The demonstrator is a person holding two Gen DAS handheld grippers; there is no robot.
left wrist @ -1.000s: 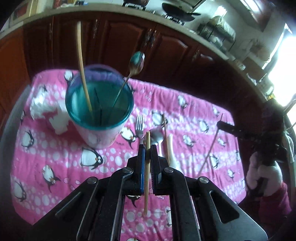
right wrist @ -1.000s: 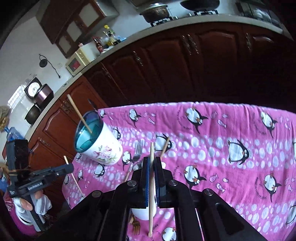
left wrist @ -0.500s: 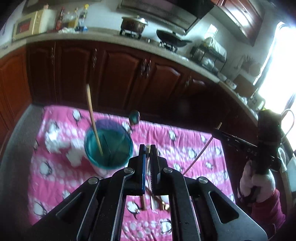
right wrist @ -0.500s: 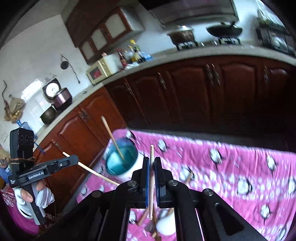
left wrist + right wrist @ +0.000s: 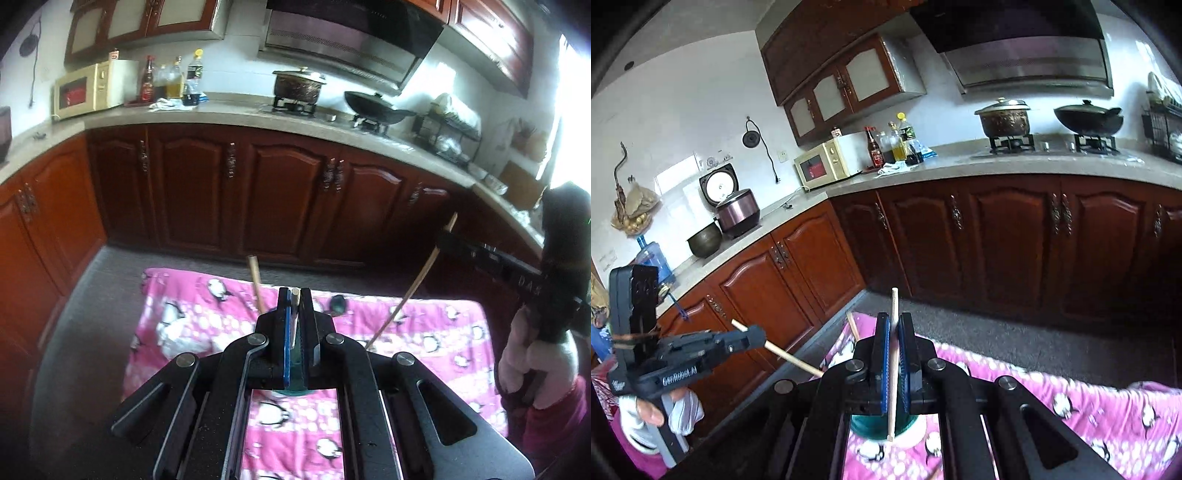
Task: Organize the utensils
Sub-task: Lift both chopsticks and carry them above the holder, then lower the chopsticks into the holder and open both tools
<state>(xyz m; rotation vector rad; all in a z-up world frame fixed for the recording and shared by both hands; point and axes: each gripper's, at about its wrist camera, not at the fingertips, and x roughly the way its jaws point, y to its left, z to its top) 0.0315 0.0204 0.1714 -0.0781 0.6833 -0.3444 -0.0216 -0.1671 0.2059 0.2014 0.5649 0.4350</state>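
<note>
Chopstick [image 5: 294, 295] sits pinched between the closed fingers of the left tool [image 5: 294, 325] at lower centre of the left wrist view, above a pink penguin cloth [image 5: 192, 317]; another chopstick [image 5: 410, 291] slants at right.

In the right wrist view, the right tool [image 5: 894, 354] clamps an upright chopstick [image 5: 893, 369] at lower centre, its lower tip over a teal cup [image 5: 864, 430].
</note>
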